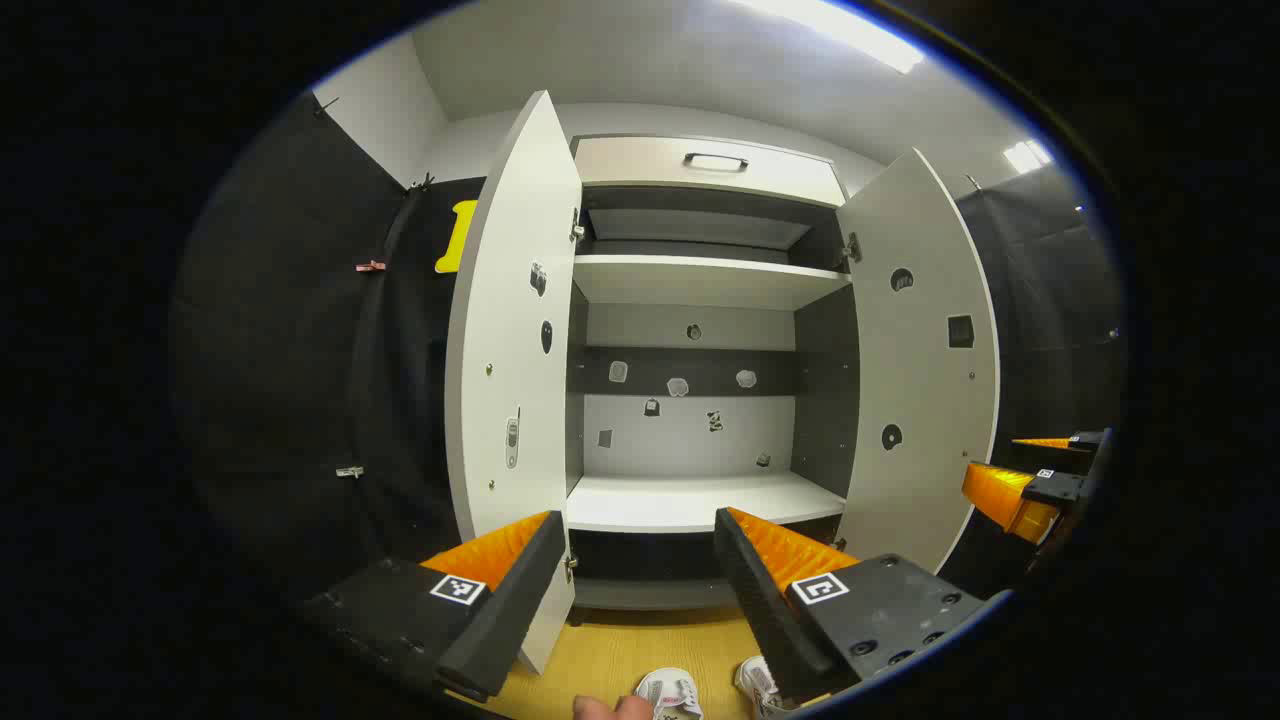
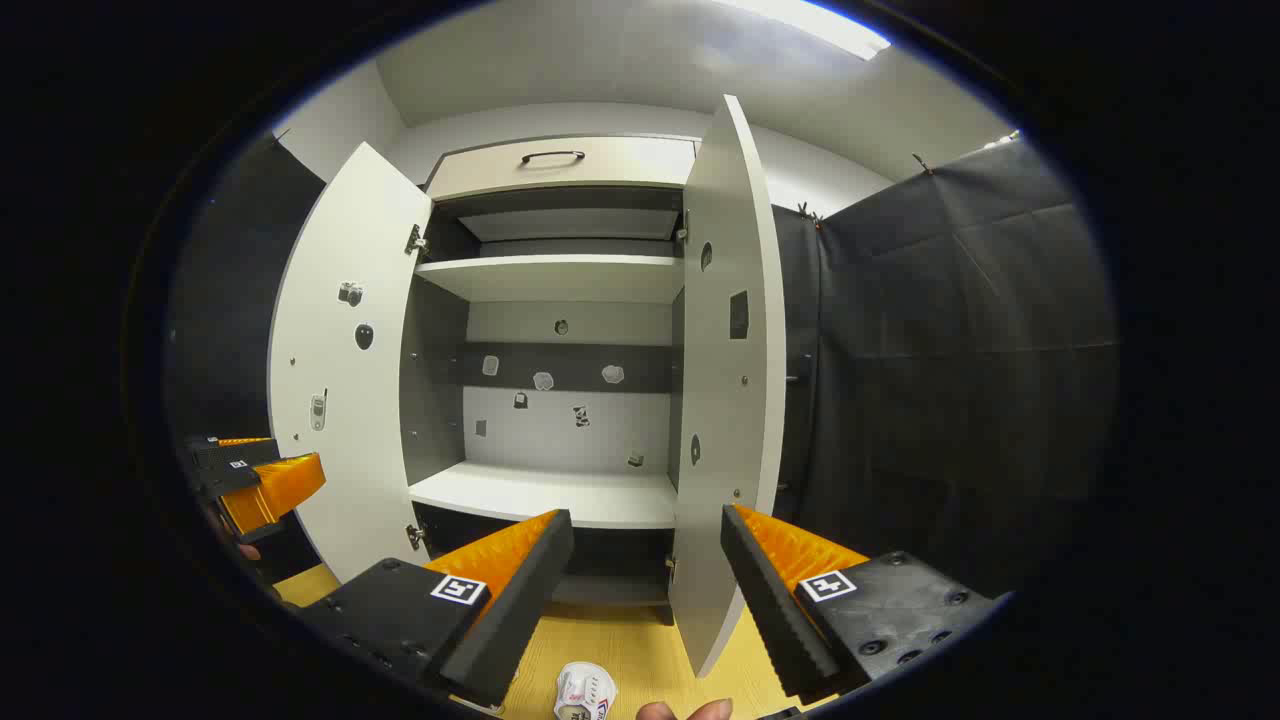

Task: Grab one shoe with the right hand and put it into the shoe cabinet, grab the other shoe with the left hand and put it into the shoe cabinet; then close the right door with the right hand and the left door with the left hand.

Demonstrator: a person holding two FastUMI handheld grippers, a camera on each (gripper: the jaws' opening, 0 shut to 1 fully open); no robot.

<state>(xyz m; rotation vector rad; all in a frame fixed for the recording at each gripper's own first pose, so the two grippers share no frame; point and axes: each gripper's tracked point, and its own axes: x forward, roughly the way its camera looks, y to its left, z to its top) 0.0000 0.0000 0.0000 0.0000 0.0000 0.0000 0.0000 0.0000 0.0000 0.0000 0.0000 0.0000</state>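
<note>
— Looking at it, what could have gone wrong?

— Both grippers, left gripper [image 1: 632, 560] and right gripper [image 2: 647, 560], hung with jaws wide apart, holding nothing. The right door [image 2: 728, 380] stood edge-on between the right jaws; a careless reach might have knocked it.

— And the shoes?

— White shoes [image 1: 668, 692] lay on the floor below, near a hand [image 1: 612, 708], outside the open shoe cabinet [image 1: 690, 500].

The white shoe cabinet [image 1: 690, 500] stands with its left door [image 1: 510, 340] and right door [image 1: 925, 360] swung wide. Two white shoes [image 1: 668, 692] [image 1: 757, 682] lie side by side on the yellow floor before it.
</note>
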